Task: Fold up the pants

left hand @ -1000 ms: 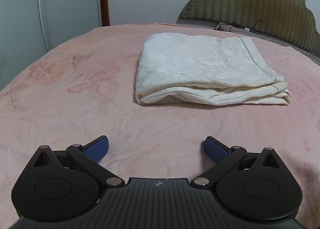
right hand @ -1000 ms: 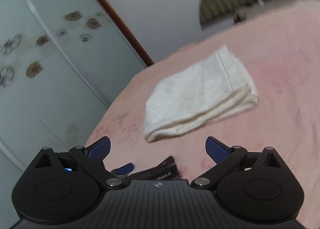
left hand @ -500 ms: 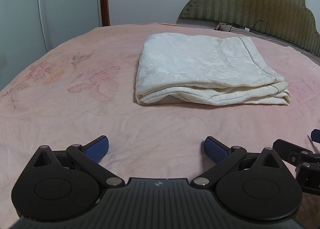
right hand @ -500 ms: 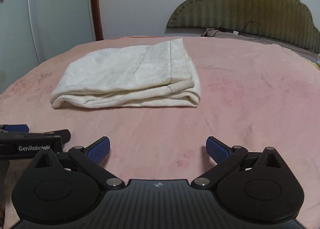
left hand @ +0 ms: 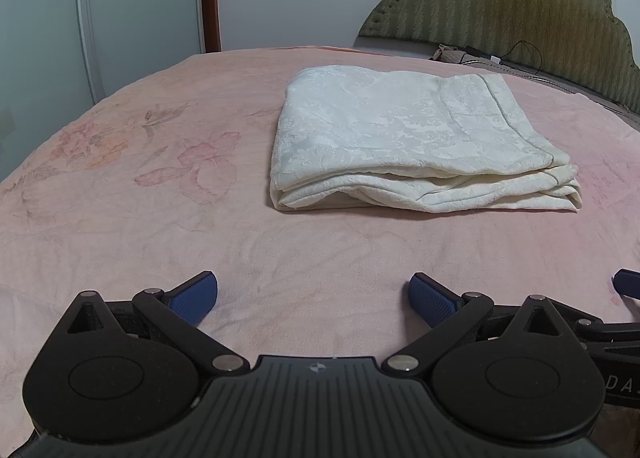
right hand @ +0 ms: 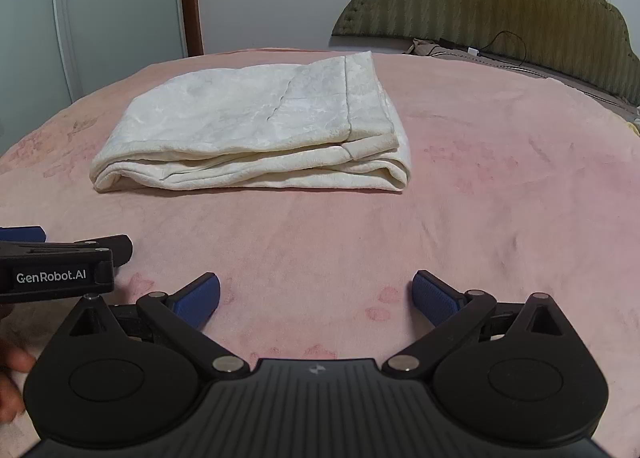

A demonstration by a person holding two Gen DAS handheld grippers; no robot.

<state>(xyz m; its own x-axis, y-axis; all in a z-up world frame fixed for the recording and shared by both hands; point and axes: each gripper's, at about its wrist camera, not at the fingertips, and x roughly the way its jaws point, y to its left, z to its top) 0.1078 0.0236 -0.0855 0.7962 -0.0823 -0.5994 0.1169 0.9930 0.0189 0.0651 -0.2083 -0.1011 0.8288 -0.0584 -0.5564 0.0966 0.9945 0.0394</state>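
Pants: I log one cream, faintly patterned pair, folded into a flat stacked rectangle with layered edges facing me; it lies on the bed ahead of both claws, well apart from the fingertips.
Left claw: I read it as spread wide — blue pads far apart, nothing between them; it sits low over the blanket, the pants ahead and slightly to its right.
Right claw: also spread wide and holding nothing; the pants lie ahead and to its left.
Claw neighbours: from the right wrist view I see the left unit's black body marked "GenRobot.AI" just to the left; from the left wrist view a blue tip of the right unit shows at the far right edge.
Blanket: pink, with faded flower prints, lightly creased — it carries the pants and lies under both claws.
Headboard: olive, padded, scalloped, beyond the pants to the right.
Cable: dark, lying at the headboard's foot.
Wardrobe: pale doors, far left.
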